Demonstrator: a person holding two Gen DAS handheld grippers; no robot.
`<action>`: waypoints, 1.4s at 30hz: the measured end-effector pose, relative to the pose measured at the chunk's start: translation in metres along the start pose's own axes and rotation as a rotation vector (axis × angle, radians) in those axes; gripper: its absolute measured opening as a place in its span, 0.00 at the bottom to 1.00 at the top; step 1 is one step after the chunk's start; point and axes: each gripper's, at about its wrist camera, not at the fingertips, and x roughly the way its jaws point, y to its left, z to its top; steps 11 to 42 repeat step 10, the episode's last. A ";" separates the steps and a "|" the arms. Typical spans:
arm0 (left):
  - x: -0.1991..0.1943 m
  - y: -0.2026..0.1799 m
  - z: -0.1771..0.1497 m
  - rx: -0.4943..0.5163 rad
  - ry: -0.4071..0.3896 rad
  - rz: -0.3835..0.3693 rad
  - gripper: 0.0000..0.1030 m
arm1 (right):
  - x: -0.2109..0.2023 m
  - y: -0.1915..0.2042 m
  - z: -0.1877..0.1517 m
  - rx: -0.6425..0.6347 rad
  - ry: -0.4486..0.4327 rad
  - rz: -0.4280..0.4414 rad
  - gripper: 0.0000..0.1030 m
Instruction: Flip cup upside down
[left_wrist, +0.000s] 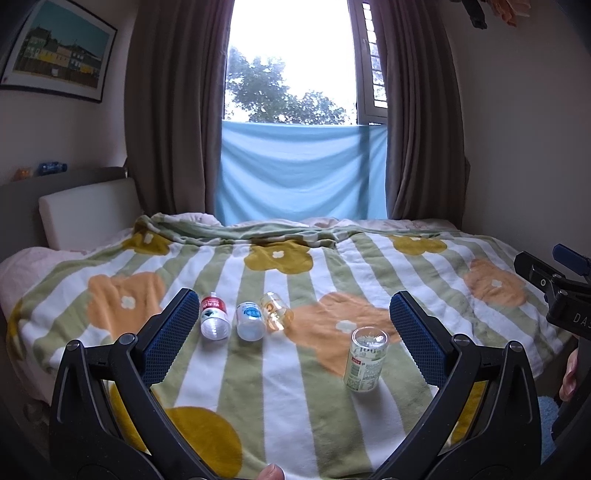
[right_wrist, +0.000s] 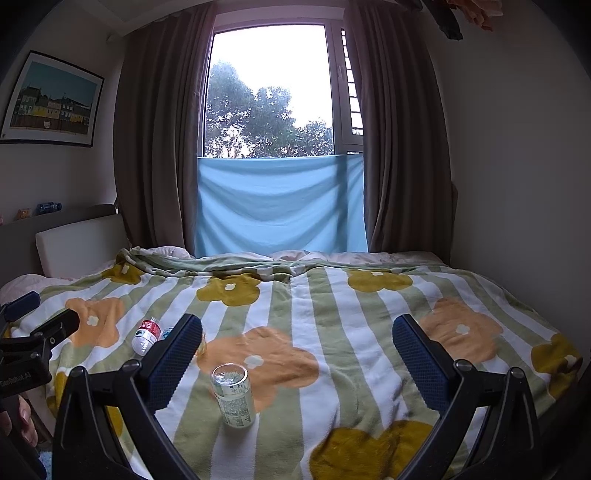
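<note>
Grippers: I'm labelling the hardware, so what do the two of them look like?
Both are alike: the left gripper and the right gripper have glossy black plastic arms with round metal pivot bolts, ending in dark blue textured finger pads. The right wrist view shows white lettering on the left gripper's body.

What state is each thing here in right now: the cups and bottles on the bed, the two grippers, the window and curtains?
Green-label cup: standing, apart from the rest.
Yellow cup: lying on its side.
Red-label bottle: lying down.
Blue-label bottle: lying down.
Left hand-held gripper: open, holding nothing.
Right hand-held gripper: open, holding nothing.
Curtains: drawn apart.
Window: one pane swung open.
</note>
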 end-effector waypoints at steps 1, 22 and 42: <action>-0.001 0.001 0.000 -0.006 -0.006 0.003 1.00 | 0.000 0.000 0.000 0.000 0.000 0.000 1.00; -0.005 -0.004 -0.001 0.014 -0.052 0.029 1.00 | 0.005 0.002 -0.002 0.003 0.005 -0.002 1.00; -0.005 -0.004 -0.001 0.014 -0.052 0.029 1.00 | 0.005 0.002 -0.002 0.003 0.005 -0.002 1.00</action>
